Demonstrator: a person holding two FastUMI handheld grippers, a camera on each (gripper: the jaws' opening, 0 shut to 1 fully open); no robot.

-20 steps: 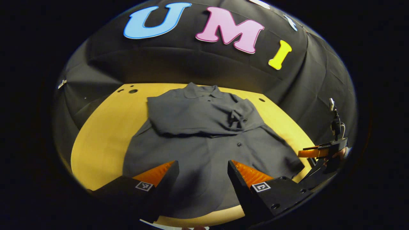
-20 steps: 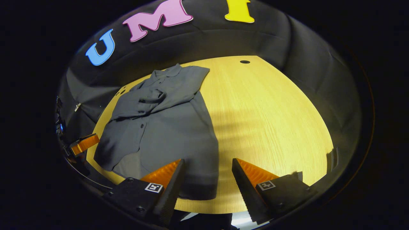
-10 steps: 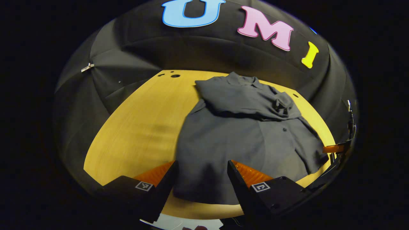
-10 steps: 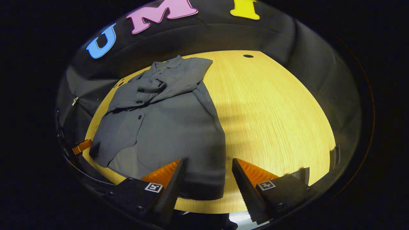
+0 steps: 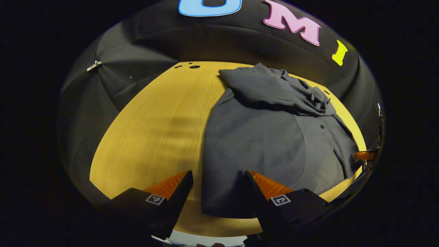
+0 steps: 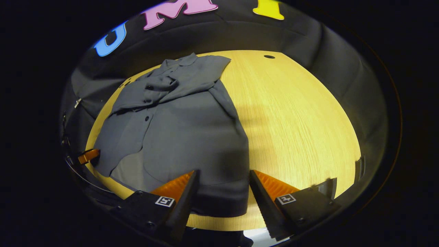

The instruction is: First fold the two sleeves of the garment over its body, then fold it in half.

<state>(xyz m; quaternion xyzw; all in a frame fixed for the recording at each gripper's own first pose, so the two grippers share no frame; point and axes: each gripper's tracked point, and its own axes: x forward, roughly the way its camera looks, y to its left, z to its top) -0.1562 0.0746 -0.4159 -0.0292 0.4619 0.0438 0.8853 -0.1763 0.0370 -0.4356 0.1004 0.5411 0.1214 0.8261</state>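
A dark grey button shirt (image 5: 260, 144) lies flat on the yellow wooden table (image 5: 154, 130), collar at the far end. Both sleeves (image 5: 274, 92) are folded across its chest in a rumpled band. My left gripper (image 5: 217, 175) is open just above the near hem, with the hem's left corner between its fingers. In the right gripper view the shirt (image 6: 192, 130) spreads left of centre. My right gripper (image 6: 223, 173) is open over the hem's right corner. Neither gripper pinches the cloth. Each gripper shows small at the other view's edge: the right gripper (image 5: 364, 156) and the left gripper (image 6: 88, 156).
Bare tabletop (image 6: 295, 120) stretches to the right of the shirt in the right gripper view and to its left in the left gripper view. Small round holes (image 5: 194, 67) mark the table's far corners. Black cloth walls close in the table.
My left gripper has swung left from the middle of the hem to its left corner. My right gripper has come closer to the right corner. The shirt has not moved.
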